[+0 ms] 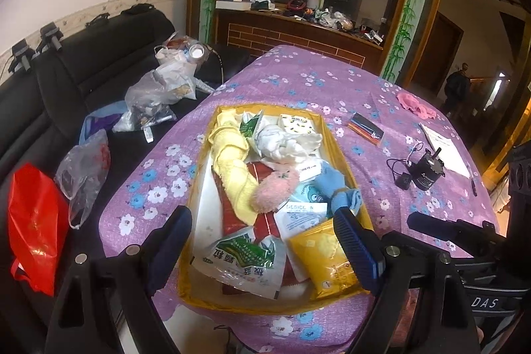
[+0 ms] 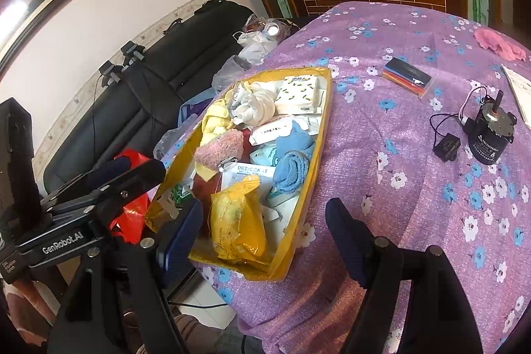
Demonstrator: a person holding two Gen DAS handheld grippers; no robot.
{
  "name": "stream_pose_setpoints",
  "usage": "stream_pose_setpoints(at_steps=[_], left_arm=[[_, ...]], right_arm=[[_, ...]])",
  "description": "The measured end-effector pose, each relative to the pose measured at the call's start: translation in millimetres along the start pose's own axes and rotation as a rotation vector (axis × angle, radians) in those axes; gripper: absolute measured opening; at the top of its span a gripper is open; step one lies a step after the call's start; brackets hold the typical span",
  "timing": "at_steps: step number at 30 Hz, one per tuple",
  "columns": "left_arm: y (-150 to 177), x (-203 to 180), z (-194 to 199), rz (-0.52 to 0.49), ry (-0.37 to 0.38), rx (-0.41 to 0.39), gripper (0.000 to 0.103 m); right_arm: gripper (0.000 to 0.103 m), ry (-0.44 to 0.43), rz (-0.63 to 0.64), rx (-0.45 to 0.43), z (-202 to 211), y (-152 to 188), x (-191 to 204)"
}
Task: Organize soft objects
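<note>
Right now both my tongs hang spread and empty — the left gripper (image 1: 265, 241) over the near end of the yellow tray (image 1: 341, 135), the right gripper (image 2: 262, 231) at its near right corner. Inside lie a yellow cloth (image 1: 232, 168), pink fuzzy sock (image 1: 273, 189), blue towel (image 2: 293, 166) and white rag (image 1: 282, 143) among packets, on the purple flowered tablecloth (image 1: 332, 82).

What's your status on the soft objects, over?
Left gripper and right gripper open, empty. Soft items piled in yellow tray, untouched. Nothing blocking.
</note>
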State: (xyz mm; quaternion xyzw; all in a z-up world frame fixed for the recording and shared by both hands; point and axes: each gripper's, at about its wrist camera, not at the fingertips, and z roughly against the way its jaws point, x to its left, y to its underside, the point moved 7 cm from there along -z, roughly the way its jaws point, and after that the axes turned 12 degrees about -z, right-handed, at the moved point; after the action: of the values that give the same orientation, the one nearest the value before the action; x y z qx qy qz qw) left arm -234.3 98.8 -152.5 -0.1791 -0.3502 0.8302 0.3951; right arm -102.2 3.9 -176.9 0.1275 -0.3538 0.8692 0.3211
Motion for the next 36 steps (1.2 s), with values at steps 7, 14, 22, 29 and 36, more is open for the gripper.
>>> stream_pose_setpoints(at_steps=[7, 14, 22, 29, 36], left_arm=[[2.4, -1.3, -6.6, -0.011, -0.005, 0.014, 0.09], [1.0, 0.5, -9.0, -0.022, -0.026, 0.018, 0.09], [-4.6, -1.3, -12.9, -0.03, -0.013, 0.022, 0.09], [-3.9, -3.2, -16.3, -0.032, -0.005, 0.039, 0.09], [-3.0, -1.5, -19.6, -0.035, -0.014, 0.05, 0.09]], right_arm=[[0.076, 0.021, 0.013, -0.01, -3.8, -0.9, 0.1], [0.076, 0.028, 0.005, -0.009, -7.5, -6.0, -2.0], [0.076, 0.05, 0.029, -0.022, -7.3, -11.2, -0.2], [0.076, 0.051, 0.025, -0.014, -10.1, -11.3, -1.0], [0.076, 0.056, 0.026, -0.014, -14.6, -10.6, -2.7]])
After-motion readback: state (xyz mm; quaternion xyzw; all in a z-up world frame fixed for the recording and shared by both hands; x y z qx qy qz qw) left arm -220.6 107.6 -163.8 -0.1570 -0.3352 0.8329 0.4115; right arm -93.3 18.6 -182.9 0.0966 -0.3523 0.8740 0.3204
